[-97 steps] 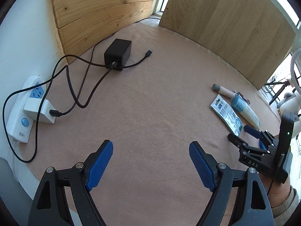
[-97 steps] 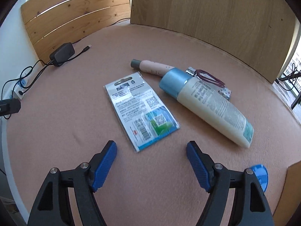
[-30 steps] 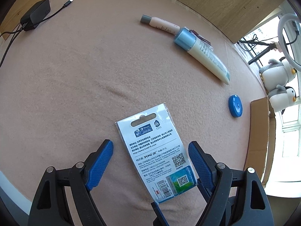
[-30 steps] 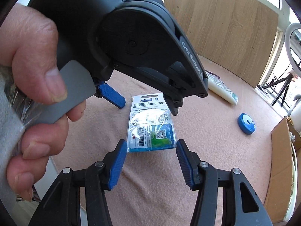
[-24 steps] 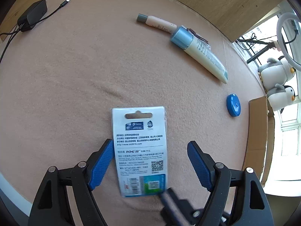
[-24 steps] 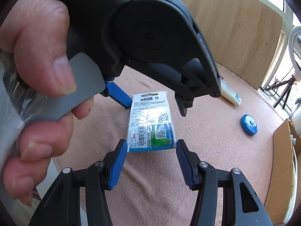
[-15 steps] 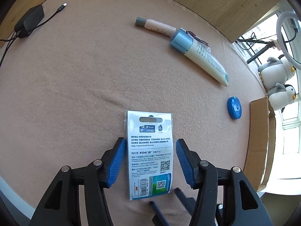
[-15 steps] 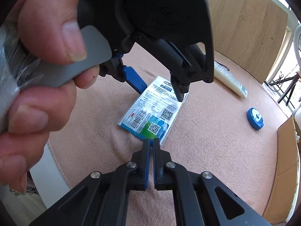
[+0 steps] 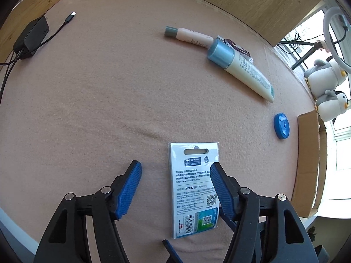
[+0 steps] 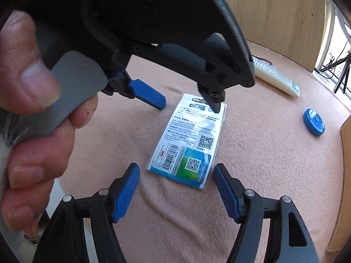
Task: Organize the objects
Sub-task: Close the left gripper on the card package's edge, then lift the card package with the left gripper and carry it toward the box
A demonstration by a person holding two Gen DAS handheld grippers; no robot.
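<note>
Packet (image 9: 194, 188) (barcode end nearest) is seen flat on the bench (image 9: 109, 100), between the spread, empty fingers of left tool (image 9: 175, 188) and right tool (image 10: 176, 191).

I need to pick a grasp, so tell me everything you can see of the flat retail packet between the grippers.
The packet is a thin, glossy plastic sleeve over a printed card: white with small text, a barcode, QR codes, a blue-green lower band and a hang slot at its far end. It lies flat, printed back up, on the pinkish felt table cover. The open left gripper straddles it; whether a finger touches it is unclear. The open right gripper frames its near edge.
</note>
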